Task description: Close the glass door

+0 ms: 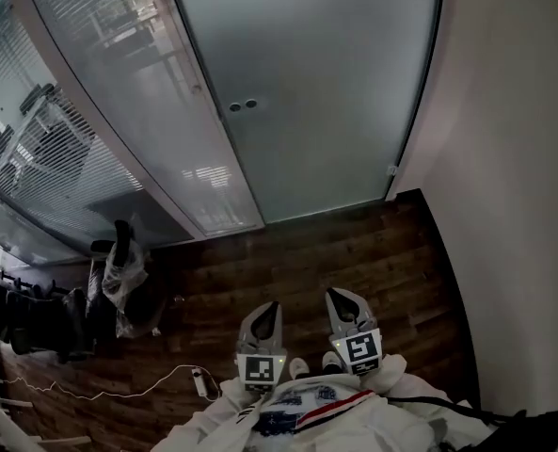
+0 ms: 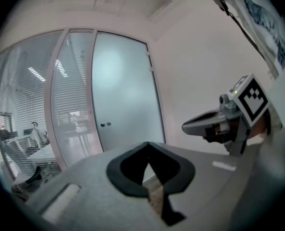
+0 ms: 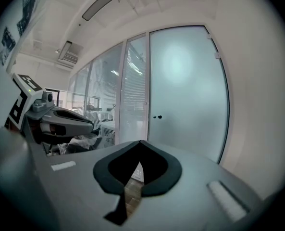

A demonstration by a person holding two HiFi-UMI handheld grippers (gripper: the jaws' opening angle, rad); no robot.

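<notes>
Ahead, the glass door (image 1: 307,92) stands well apart from left gripper (image 1: 264,314) and right gripper (image 1: 344,304); jaws together, empty.

Glass door (image 1: 316,83) cut by the top edge (dark clutter (image 1: 34,318) unidentifiable).

the left gripper (image 2: 149,153) is seen with its jaws brought together and nothing between them, pointed toward a frosted glass door (image 2: 125,85) marked by 2 small dark fittings (image 2: 105,124). a glass partition with slatted blinds (image 2: 68,90) is shown at left, a white wall (image 2: 195,66) at right, where the right gripper (image 2: 188,126) and its marker cube (image 2: 252,97) are caught in frame.
</notes>
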